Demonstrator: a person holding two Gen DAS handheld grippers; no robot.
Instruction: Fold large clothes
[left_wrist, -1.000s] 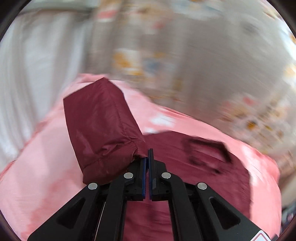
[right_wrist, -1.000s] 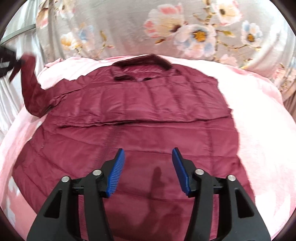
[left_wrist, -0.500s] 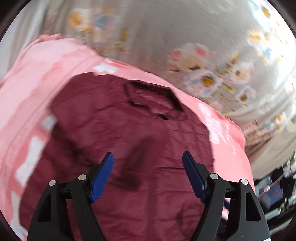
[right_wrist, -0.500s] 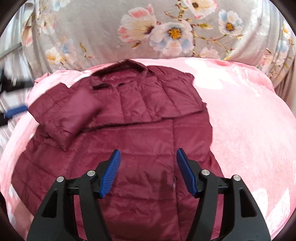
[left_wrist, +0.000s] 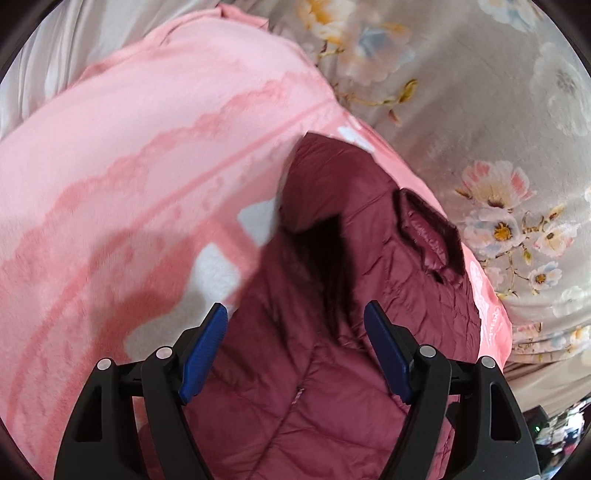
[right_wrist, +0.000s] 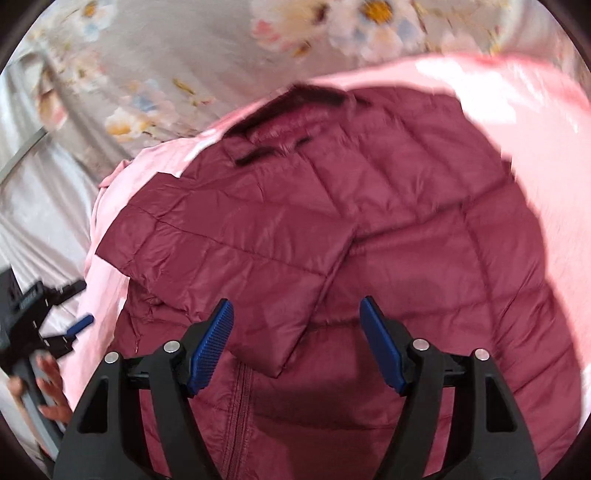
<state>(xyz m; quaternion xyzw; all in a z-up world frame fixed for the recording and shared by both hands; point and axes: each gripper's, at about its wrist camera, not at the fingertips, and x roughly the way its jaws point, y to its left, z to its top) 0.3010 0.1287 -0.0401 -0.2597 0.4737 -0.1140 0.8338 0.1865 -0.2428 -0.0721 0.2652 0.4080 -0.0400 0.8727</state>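
With both claws, left (left_wrist: 295, 347) and right (right_wrist: 295, 341), gaping empty, mine just widening, I feared the slippery sleeve (right_wrist: 236, 251) mid-frame might slide off the jacket (right_wrist: 424, 258).

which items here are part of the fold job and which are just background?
In the job:
- maroon puffer jacket, one sleeve folded across its front
- left gripper, open above the jacket
- right gripper, open, jaws just been widening, nothing between them

Just there:
- pink blanket under the jacket
- floral fabric backdrop
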